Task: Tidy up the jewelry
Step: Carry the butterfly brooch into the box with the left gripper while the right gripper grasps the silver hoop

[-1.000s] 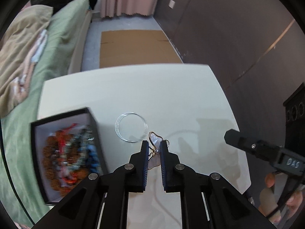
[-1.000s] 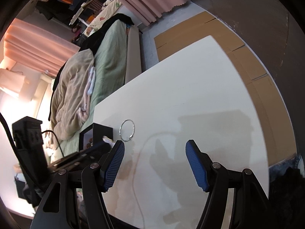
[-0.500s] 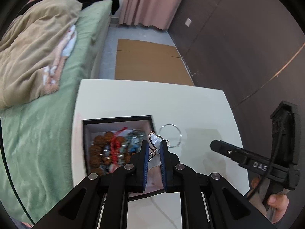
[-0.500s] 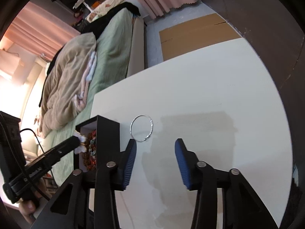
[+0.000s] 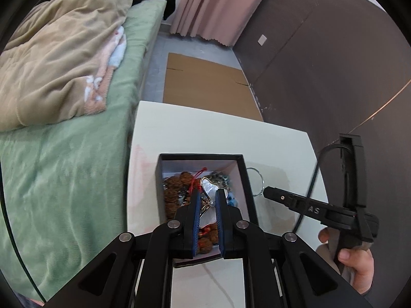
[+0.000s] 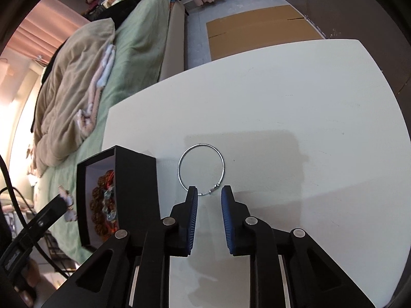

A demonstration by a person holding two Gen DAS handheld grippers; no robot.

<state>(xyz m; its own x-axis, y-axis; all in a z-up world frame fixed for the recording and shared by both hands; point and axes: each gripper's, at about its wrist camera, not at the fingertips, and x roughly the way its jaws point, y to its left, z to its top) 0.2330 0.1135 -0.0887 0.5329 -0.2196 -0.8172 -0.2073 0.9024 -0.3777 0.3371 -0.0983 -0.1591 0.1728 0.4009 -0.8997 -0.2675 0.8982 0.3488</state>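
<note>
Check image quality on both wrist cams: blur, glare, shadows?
Left wrist view: sharp, heavy fisheye bending, black vignette corners; box interior evenly lit. Right wrist view: blown-out warm glare at left edge, soft rectangular shadow on the table over the wire hoop, bed side slightly smeared.

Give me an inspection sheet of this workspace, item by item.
Surface: white table, bare apart from the items below.
Job's things: open black box holding bead bracelets; silver hoop lying flat on the table beside the box; heart-shaped pendant held over the box.
Clutter: nothing seen.
Grippers: left gripper shut on the pendant; right gripper has just been closing, jaws open either side of the hoop's near edge.
Cables: black cable on the right gripper's handle.
Surroundings: bed with beige blanket, pink curtain, cardboard on the floor.
</note>
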